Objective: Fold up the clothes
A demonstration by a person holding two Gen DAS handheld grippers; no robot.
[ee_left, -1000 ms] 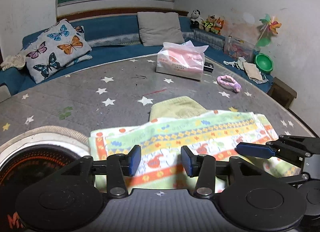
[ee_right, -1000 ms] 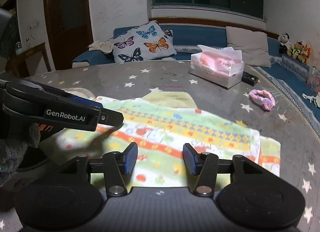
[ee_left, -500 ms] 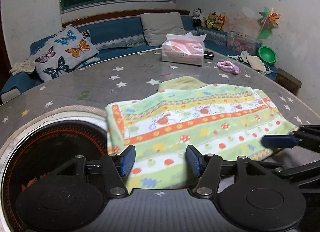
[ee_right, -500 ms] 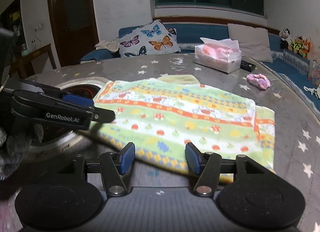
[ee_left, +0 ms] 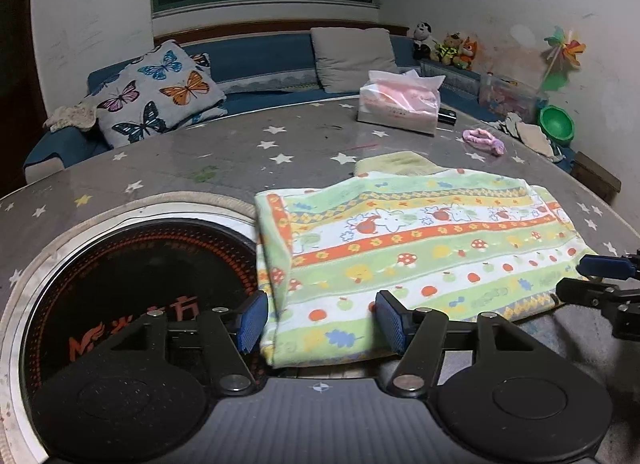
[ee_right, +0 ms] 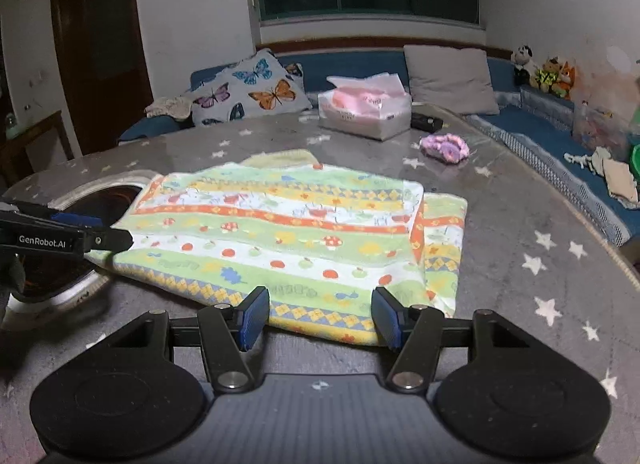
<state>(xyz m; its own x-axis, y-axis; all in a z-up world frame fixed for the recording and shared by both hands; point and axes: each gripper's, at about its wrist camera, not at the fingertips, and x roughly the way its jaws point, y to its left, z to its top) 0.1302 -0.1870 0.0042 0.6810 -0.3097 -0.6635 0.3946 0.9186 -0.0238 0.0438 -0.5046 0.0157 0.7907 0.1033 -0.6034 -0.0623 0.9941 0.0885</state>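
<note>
Left hand-held gripper [ee_left: 318, 320]: its jaws are being held wide apart with nothing between them, low over the near left corner of the cloth; in the right wrist view it is being seen from the side at the cloth's left edge [ee_right: 108, 239]

Right hand-held gripper [ee_right: 316, 318]: its jaws are likewise being held apart and empty, just above the near hem toward the right corner; its tips are being seen at the cloth's right edge in the left wrist view [ee_left: 600, 276]

Patterned cloth [ee_right: 280, 232]: it is lying flat on the table, already doubled over, with an upper layer stopping short of a lower layer at the right end; its left end is overlapping the rim of the round inset

Handling: it is being judged as light, soft and limp terry-like fabric, likely to sag and drape when lifted, not fragile, and unlikely to slip from the blue pads

Where to take hold: the two near corners are being judged best, with both layers pinched together so the fold is not being pulled open

Yellow cloth [ee_left: 394, 163]: it is lying partly tucked under the far edge of the patterned cloth

Round inset [ee_left: 132, 264]: a dark disc with orange markings is sitting sunk in the table at the left

Table [ee_right: 520, 224]: a grey star-printed cover is lying over it

Tissue box [ee_right: 366, 112]: it is standing well apart, at the far side
</note>
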